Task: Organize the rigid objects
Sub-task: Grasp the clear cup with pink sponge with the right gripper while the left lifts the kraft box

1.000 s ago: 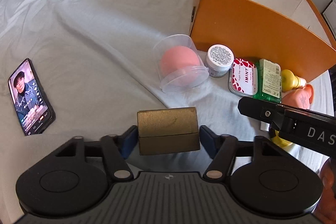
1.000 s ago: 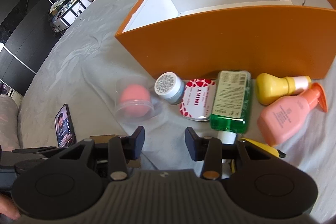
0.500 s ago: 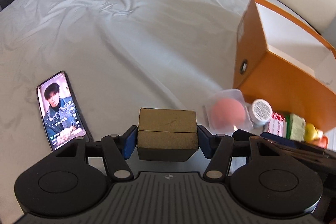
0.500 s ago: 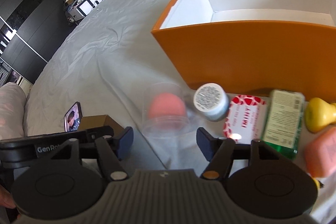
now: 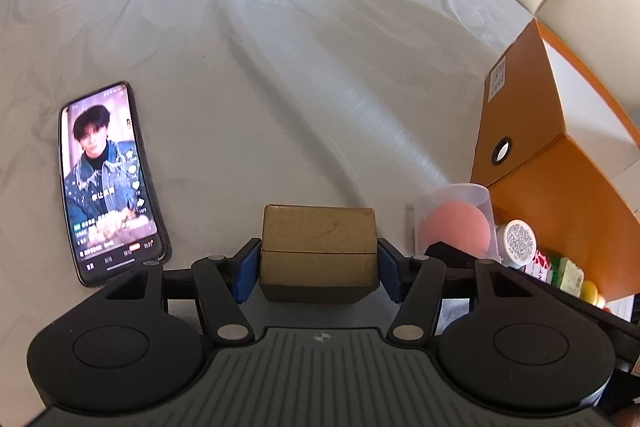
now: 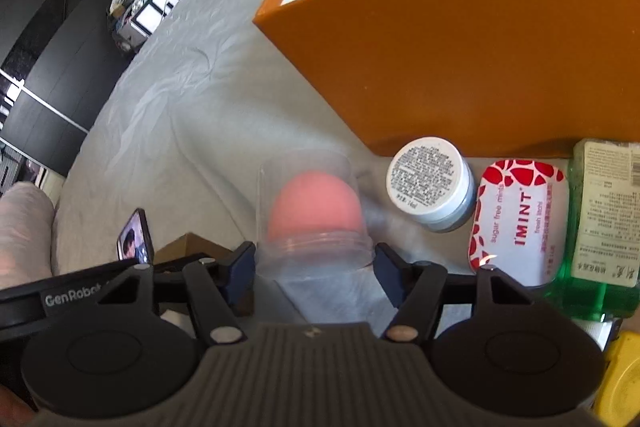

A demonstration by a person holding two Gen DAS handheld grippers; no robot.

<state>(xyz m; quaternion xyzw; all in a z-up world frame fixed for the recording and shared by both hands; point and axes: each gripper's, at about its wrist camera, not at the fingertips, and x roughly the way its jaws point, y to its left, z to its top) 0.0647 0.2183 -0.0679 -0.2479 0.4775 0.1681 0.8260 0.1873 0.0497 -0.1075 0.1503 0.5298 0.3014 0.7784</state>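
Note:
My left gripper (image 5: 318,267) is shut on a small gold-brown box (image 5: 318,231), its blue pads against both sides, held just over the grey sheet. My right gripper (image 6: 314,263) is open, and a clear plastic case with a pink sponge (image 6: 308,211) stands between its fingers, pads close beside it without squeezing. The same case (image 5: 456,223) shows to the right of the gold box in the left wrist view. Beyond it stands the open orange box (image 6: 460,47), white inside.
A white jar (image 6: 430,179), a red-and-white mint tin (image 6: 520,215) and a green bottle (image 6: 600,227) lie along the orange box's front. A lit phone (image 5: 106,183) lies to the left on the sheet. Cream cushions are behind.
The right gripper opened wider and came down and forward, so the clear case now stands between its fingers. The left gripper swung away to the left with the gold box still in it.

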